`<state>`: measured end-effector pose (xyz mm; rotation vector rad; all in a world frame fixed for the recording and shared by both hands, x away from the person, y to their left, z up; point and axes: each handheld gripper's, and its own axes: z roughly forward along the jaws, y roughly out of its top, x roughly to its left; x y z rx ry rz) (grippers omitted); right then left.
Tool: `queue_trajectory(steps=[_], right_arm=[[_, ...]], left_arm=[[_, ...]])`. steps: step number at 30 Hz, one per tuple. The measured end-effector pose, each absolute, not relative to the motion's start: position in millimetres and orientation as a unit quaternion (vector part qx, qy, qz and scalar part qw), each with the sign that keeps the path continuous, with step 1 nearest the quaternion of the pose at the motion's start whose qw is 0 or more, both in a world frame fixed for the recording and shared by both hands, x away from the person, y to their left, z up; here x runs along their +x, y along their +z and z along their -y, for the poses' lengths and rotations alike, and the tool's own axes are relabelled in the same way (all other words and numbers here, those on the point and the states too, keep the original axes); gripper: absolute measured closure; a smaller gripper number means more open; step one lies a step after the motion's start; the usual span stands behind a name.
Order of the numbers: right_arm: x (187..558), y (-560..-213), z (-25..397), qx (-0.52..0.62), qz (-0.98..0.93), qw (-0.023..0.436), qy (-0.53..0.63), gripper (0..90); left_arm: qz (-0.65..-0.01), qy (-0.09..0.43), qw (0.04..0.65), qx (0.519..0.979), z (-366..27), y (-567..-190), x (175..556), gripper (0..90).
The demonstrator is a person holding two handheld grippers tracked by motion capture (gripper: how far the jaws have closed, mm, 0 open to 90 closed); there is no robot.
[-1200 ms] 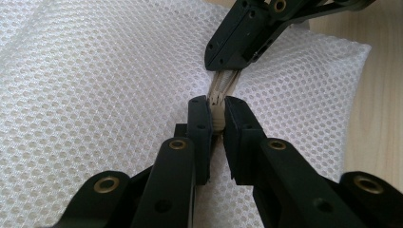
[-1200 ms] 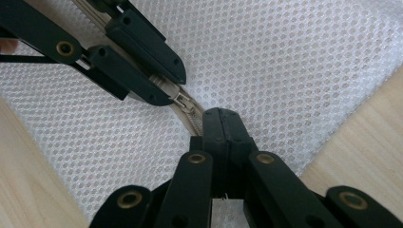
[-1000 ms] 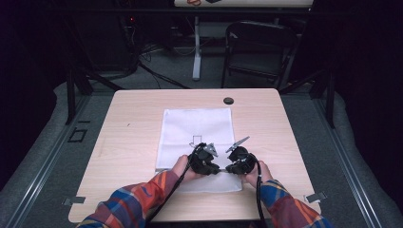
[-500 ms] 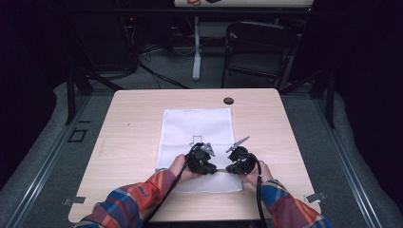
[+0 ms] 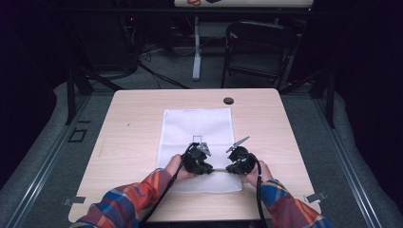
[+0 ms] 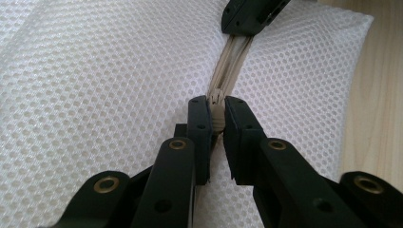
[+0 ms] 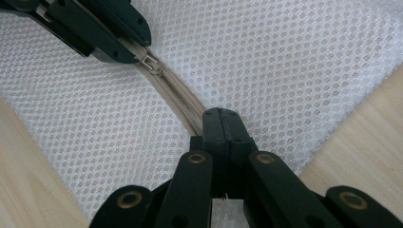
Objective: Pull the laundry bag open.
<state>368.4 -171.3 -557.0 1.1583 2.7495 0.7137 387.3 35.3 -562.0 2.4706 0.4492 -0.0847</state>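
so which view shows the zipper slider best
The left gripper view: the zipper slider sits close up between the left gripper's shut jaws on the white mesh bag. The right gripper view shows it farther off, partly under the left gripper. In the high view it is too small to make out.

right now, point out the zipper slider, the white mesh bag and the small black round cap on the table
beige zipper slider [image 6: 217,102]: left gripper view, its ridged body clamped between the left hand-held gripper's jaws.
white mesh laundry bag [image 5: 197,124]: high view, bare mesh at its far half.
small black round cap [image 5: 228,100]: high view, its top face.
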Motion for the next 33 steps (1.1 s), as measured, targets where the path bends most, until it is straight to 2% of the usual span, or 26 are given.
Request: queue_trajectory(steps=[33], right_arm=[[368.2, -557.0, 171.4, 0.379, -0.895, 0.036, 0.233, 90.0]], left_arm=[[-0.179, -0.032, 0.299, 0.937, -43.8, -559.6, 384.9, 81.7]])
